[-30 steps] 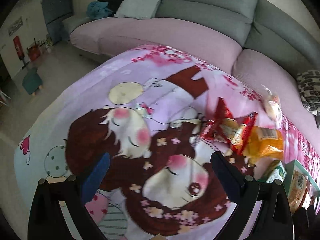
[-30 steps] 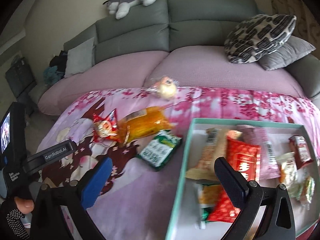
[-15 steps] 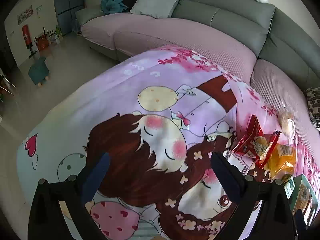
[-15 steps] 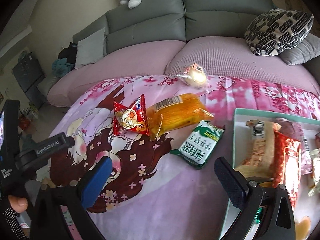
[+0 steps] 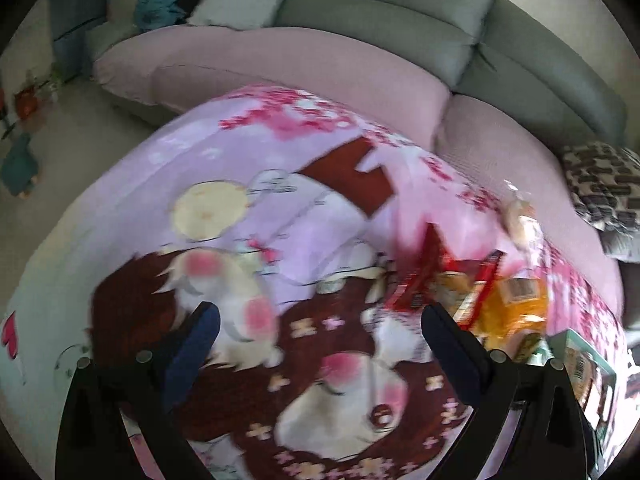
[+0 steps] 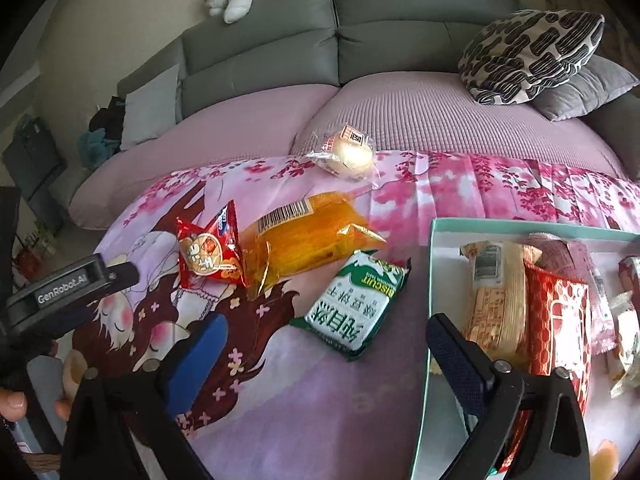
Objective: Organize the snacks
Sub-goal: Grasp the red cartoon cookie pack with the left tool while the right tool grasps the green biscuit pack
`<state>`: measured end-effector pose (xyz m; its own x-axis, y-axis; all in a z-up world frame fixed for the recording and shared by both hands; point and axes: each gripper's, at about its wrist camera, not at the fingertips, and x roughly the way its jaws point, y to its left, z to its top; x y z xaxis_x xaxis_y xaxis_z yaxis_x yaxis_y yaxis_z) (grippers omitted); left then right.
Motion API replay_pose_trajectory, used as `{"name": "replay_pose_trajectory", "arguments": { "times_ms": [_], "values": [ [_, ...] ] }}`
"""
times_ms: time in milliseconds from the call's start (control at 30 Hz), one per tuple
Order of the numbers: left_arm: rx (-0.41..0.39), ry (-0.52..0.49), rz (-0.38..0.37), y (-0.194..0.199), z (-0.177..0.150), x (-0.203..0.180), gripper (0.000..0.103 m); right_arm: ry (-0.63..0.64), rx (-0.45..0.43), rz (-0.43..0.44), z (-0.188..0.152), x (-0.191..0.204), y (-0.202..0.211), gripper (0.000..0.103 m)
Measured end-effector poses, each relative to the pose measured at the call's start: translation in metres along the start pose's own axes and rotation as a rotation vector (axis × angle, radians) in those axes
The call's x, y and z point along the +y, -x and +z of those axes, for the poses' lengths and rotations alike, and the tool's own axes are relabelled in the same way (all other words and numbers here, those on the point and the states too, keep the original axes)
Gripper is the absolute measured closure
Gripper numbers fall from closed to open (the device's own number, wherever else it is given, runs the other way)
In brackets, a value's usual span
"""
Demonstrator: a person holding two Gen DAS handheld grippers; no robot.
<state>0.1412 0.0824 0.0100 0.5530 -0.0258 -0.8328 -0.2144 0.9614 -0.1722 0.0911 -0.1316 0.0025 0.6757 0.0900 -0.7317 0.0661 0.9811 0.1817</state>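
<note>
Hovering right gripper: its blue-padded jaws stand wide and are closing, with nothing between them; they hang over the cartoon-print pink blanket, and its right finger shows in front of the tray's near left edge.
Left gripper: jaws wide apart and empty above the blanket's brown-haired cartoon figure; this view is blurred.
Person's hand: bare fingertips at the left edge of the right wrist view, on the left gripper's black handle.
Green foil biscuit packet: flat on the blanket, just beyond the right gripper's fingertips and just left of the tray.
Shallow mint-green tray: on the blanket at the right, already holding several wrapped snacks.
Orange clear-wrapped snack bag: behind the biscuit packet, touching it.
Red crinkled snack pouch: against the orange bag's left end.
Clear-wrapped round bun: farthest off, at the blanket's back edge by the grey sofa.
</note>
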Motion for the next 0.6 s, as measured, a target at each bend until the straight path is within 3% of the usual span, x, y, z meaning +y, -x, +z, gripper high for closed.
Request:
{"name": "replay_pose_trajectory", "arguments": {
  "times_ms": [233, 367, 467, 533, 600],
  "values": [
    [0.039, -0.085, -0.127, -0.021, 0.015, -0.036, 0.003, 0.003, 0.041, -0.022, 0.007, -0.001, -0.016, 0.025],
    [0.039, -0.116, -0.15, -0.032, 0.018, -0.05, 0.005, -0.005, 0.063, -0.064, 0.012, -0.003, -0.025, 0.032],
    [0.046, -0.127, -0.166, -0.041, 0.018, -0.055, 0.023, -0.019, 0.078, -0.086, 0.014, -0.006, -0.031, 0.042],
    [0.051, -0.124, -0.187, -0.044, 0.017, -0.056, 0.038, -0.018, 0.081, -0.094, 0.016, -0.006, -0.033, 0.042],
    [0.047, -0.125, -0.208, -0.044, 0.017, -0.057, 0.045, -0.023, 0.087, -0.099, 0.017, -0.005, -0.035, 0.042]
  ]
}}
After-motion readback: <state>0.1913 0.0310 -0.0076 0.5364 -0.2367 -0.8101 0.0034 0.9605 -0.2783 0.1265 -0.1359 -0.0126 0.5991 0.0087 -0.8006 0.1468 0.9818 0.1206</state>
